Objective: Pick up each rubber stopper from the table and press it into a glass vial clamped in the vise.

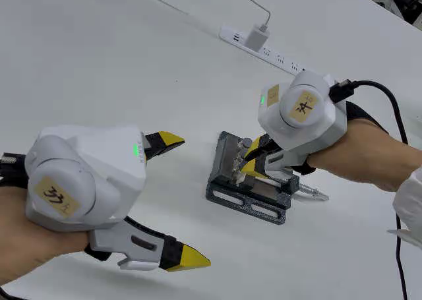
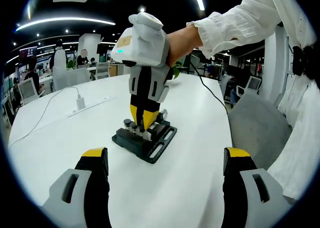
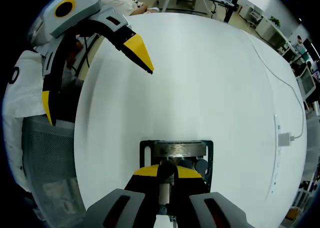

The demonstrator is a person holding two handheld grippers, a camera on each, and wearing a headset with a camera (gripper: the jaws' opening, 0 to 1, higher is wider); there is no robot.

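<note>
A dark vise [image 1: 227, 196] stands on the white table and clamps small glass vials. One vial carries a grey stopper [image 1: 246, 142]. My right gripper [image 1: 253, 166] points down into the vise. In the right gripper view its yellow tips are shut on a dark rubber stopper [image 3: 166, 169] over the vise [image 3: 175, 148], beside a stoppered vial [image 3: 200, 164]. The left gripper view shows the right gripper [image 2: 144, 119] standing on the vise [image 2: 160, 147]. My left gripper [image 1: 180, 198] hovers open and holds nothing, to the left of the vise. Its tips are wide apart in its own view [image 2: 166, 154].
A white power strip [image 1: 277, 56] with a charger [image 1: 256, 36] and its cable lies at the far side of the table. A black cable [image 1: 397, 181] runs from the right gripper past the person's sleeve. Office chairs and people stand far behind the table.
</note>
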